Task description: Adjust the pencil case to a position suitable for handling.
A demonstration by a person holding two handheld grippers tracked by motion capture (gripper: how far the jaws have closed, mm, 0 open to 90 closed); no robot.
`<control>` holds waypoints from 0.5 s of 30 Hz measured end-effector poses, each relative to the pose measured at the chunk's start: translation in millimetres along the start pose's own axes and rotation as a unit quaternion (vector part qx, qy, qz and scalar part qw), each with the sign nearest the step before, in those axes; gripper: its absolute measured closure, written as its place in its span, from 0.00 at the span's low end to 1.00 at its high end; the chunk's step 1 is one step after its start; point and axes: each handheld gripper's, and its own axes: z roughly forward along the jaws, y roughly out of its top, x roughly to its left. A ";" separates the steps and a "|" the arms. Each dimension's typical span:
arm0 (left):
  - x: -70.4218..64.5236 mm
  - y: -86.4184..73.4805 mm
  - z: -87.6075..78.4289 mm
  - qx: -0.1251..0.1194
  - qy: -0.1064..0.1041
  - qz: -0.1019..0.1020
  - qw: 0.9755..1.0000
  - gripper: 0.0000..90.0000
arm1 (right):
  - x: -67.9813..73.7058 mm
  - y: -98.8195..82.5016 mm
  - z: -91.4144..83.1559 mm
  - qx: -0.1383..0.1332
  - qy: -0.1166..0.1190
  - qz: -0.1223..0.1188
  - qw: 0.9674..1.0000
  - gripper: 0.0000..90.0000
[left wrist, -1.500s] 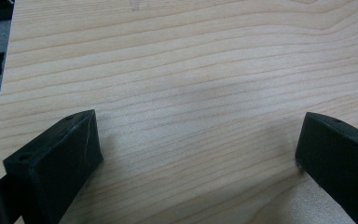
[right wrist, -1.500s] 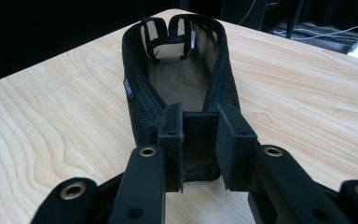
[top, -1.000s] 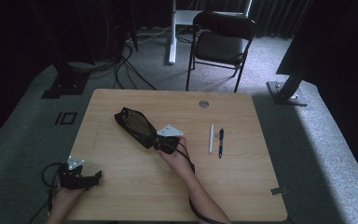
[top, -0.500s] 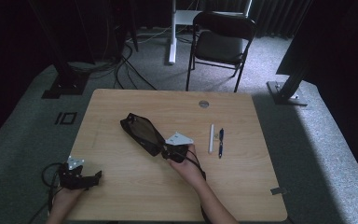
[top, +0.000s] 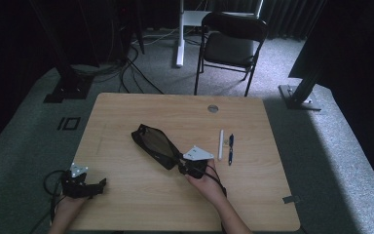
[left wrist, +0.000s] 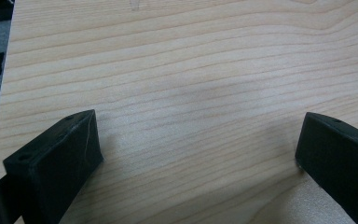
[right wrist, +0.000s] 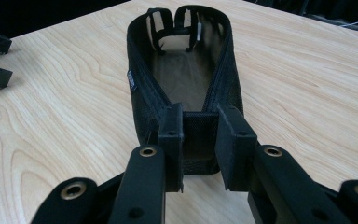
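High view – one black pouch [top: 155,145], two pens [top: 225,147] – one table [top: 126,195].

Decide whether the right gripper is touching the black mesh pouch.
Touching. The right gripper view shows the right gripper with both jaws clamped on the near end of the black mesh pouch, pads pressed against its fabric.

Your right gripper [top: 181,165] clamps the near end of the black mesh zip pouch [top: 153,145] mid-table on the light wooden table [top: 141,107], a white pen [top: 220,144] and dark blue pen [top: 231,148] just right, while your left gripper [top: 97,185] rests at the near-left edge.
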 end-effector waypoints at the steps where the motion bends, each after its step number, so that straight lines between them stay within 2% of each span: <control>1: 0.0 0.0 0.0 0.000 0.000 0.000 1.000 0.00 | -0.2 -1.2 -2.3 -0.001 0.002 0.001 1.000 0.81; 15: 0.1 0.0 0.0 0.001 0.000 0.001 1.000 0.00 | -7.2 -18.6 -37.5 0.002 -0.002 -0.004 1.000 0.81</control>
